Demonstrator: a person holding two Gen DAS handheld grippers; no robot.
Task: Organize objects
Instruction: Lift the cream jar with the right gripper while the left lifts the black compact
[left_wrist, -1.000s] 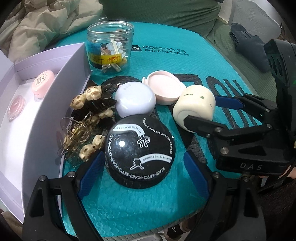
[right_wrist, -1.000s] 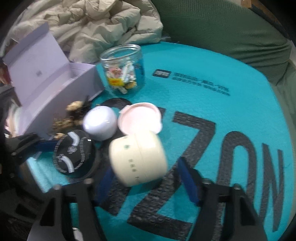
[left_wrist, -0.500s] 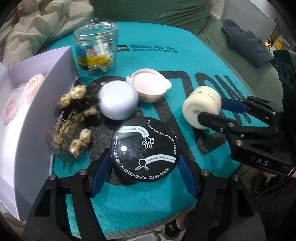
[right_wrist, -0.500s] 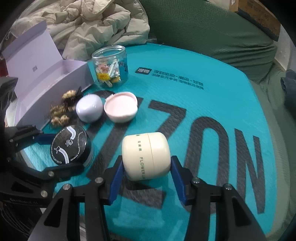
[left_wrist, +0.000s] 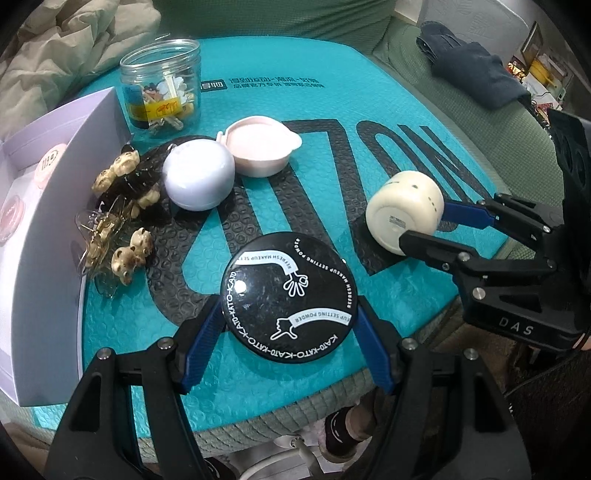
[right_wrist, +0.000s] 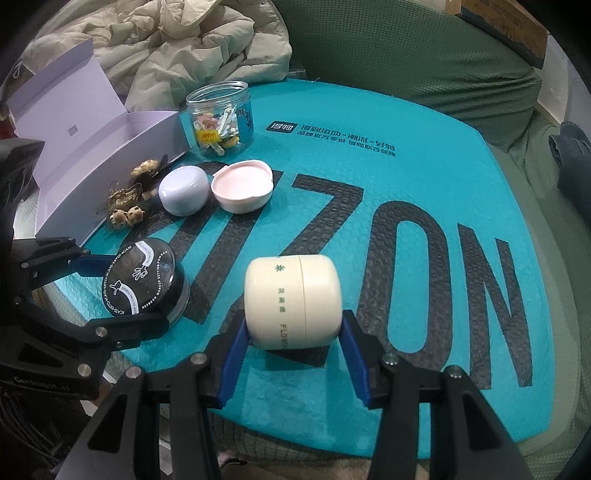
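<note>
My left gripper (left_wrist: 290, 325) is shut on a round black powder jar (left_wrist: 290, 297) with white lettering, held above the near edge of the teal mat (left_wrist: 258, 48); the jar also shows in the right wrist view (right_wrist: 142, 273). My right gripper (right_wrist: 293, 332) is shut on a cream jar (right_wrist: 291, 301) lying on its side, lifted over the mat; the cream jar also shows in the left wrist view (left_wrist: 406, 216). A lavender dome case (left_wrist: 199, 181) and a pink compact (left_wrist: 260, 144) sit on the mat. Skull-bead hair clips (left_wrist: 122, 206) lie beside the box.
An open lilac box (left_wrist: 51, 236) holding pink items stands at the left. A clear plastic jar of small clips (left_wrist: 162, 88) stands at the back. A crumpled beige quilt (right_wrist: 177, 48) and a green cushion (right_wrist: 406, 55) lie beyond the mat. Dark cloth (left_wrist: 476, 77) lies far right.
Both grippers closed on their jars and lifted them, pulling back toward the mat's near edge. The cream jar moved right, away from the pink compact; the black jar left the hair clips.
</note>
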